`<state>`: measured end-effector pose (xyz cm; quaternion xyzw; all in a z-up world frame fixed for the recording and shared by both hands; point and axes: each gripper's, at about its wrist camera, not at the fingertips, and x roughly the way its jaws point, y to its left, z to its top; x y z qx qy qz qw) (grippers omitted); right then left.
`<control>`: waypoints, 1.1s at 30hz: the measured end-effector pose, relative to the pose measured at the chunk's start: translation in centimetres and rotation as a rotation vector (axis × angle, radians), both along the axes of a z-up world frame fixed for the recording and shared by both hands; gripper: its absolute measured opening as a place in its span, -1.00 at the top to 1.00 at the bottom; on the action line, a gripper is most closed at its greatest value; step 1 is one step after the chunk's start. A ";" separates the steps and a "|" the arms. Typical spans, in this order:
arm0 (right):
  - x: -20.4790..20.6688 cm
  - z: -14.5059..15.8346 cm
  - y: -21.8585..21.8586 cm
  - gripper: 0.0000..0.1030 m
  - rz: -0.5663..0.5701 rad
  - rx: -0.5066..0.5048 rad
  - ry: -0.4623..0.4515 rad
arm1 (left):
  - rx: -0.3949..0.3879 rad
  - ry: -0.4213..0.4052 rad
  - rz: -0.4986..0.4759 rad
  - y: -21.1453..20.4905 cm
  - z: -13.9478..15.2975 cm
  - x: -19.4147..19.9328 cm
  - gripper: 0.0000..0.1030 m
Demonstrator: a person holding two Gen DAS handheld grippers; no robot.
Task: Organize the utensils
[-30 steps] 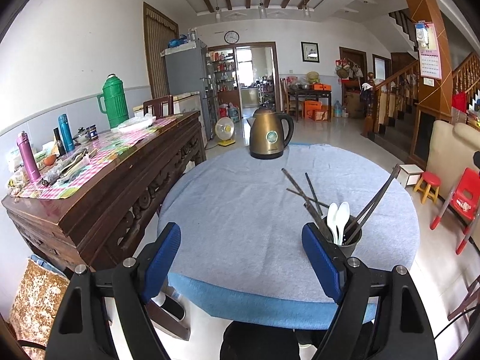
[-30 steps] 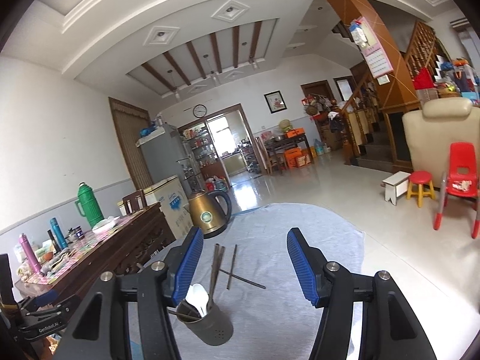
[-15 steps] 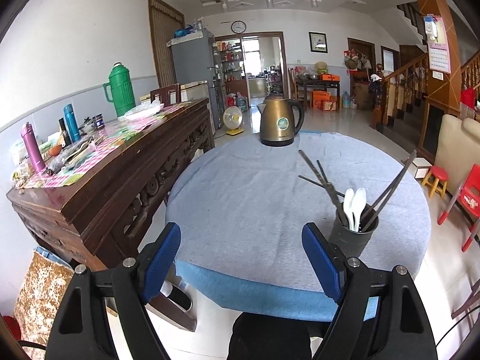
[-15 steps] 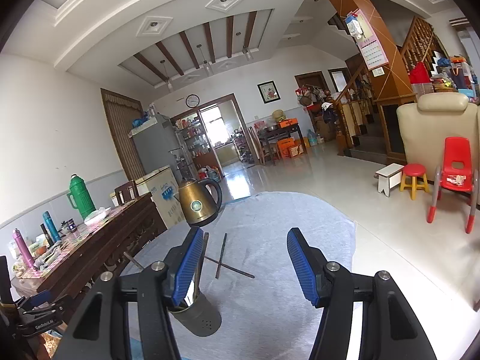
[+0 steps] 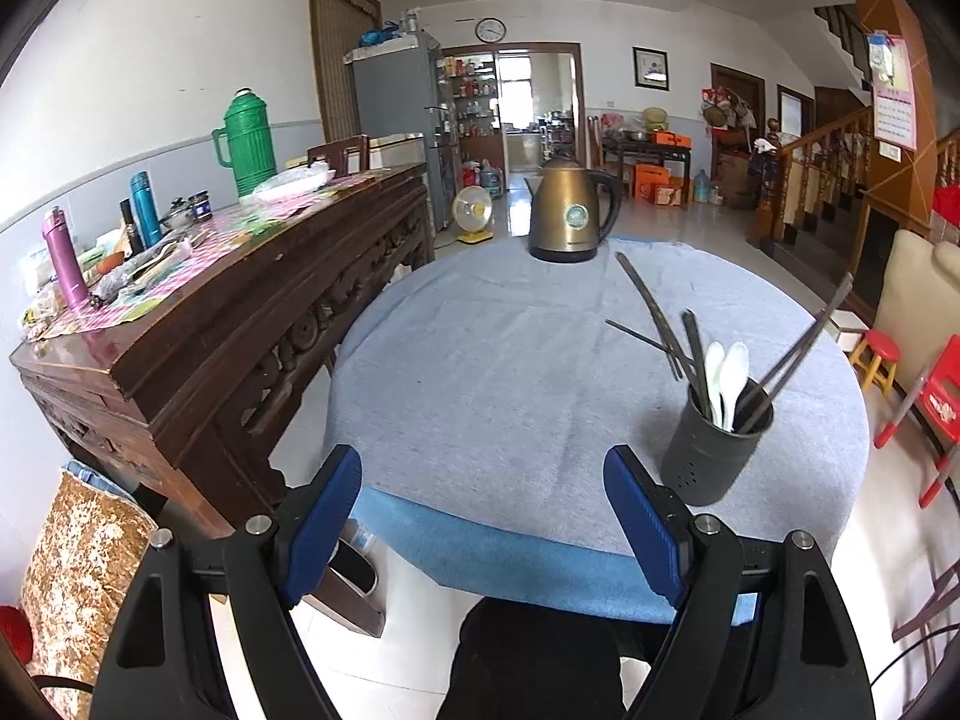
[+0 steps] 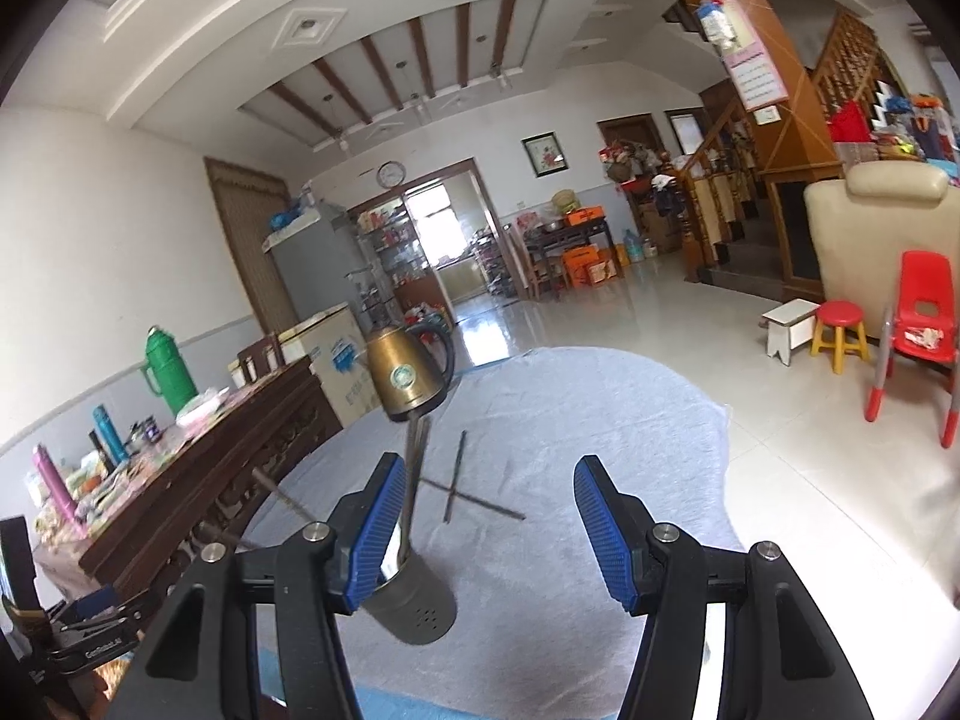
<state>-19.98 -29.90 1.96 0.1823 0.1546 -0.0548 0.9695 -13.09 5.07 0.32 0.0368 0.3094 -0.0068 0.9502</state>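
Observation:
A dark grey utensil holder (image 5: 714, 450) stands near the front right of the round table (image 5: 480, 372). It holds two white spoons (image 5: 725, 378) and several dark chopsticks (image 5: 798, 354). Two loose chopsticks (image 6: 465, 489) lie crossed on the cloth behind it. In the right wrist view the holder (image 6: 414, 606) sits partly behind the left finger. My left gripper (image 5: 483, 516) is open and empty, off the table's front edge. My right gripper (image 6: 486, 525) is open and empty, above the table just right of the holder.
A bronze kettle (image 5: 570, 210) stands at the table's far side. A dark wooden sideboard (image 5: 210, 300) with bottles and a green thermos (image 5: 246, 144) runs along the left. Red chair (image 6: 918, 324) and stools (image 6: 840, 330) stand on the floor to the right.
Both grippers have drawn back and tilted; the left one now sits farther from the table. The holder has slid behind the right gripper's left finger in its view.

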 end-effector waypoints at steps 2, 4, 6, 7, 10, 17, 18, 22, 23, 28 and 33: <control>0.2 0.0 0.7 -0.20 0.020 -0.006 0.003 | 0.006 -0.003 -0.011 -0.3 0.0 -0.1 -0.62; 0.3 -0.1 1.2 -0.20 0.037 -0.007 0.007 | 0.010 -0.016 -0.017 -0.6 0.2 -0.3 -0.62; 0.4 -0.3 1.7 -0.20 0.049 -0.015 0.011 | 0.006 -0.024 -0.020 -0.7 0.3 -0.4 -0.62; 0.5 -0.3 1.9 -0.20 0.053 -0.018 0.013 | 0.004 -0.026 -0.021 -0.7 0.3 -0.4 -0.62; 0.9 -0.5 2.2 -0.20 0.059 -0.022 0.025 | 0.001 -0.029 -0.017 -0.7 0.2 -0.2 -0.62; 2.1 -1.5 2.5 -0.20 0.066 -0.022 0.070 | 0.004 0.003 -0.008 -0.9 -1.0 1.1 -0.62; 2.3 -1.8 2.6 -0.20 0.068 -0.023 0.076 | 0.005 0.007 -0.007 -0.9 -1.1 1.3 -0.62; 2.9 -2.7 2.9 -0.20 0.071 -0.026 0.104 | 0.005 0.033 -0.007 -1.0 -2.1 2.3 -0.62; 3.2 -2.7 2.8 -0.20 0.070 -0.025 0.113 | 0.004 0.039 -0.007 -1.0 -2.3 2.4 -0.62; 4.3 -4.1 2.5 -0.20 0.064 -0.010 0.153 | 0.000 0.076 0.003 -0.6 -3.6 3.7 -0.62; 5.6 -5.3 2.5 -0.20 0.065 -0.003 0.192 | -0.003 0.108 0.018 -0.2 -4.7 5.2 -0.62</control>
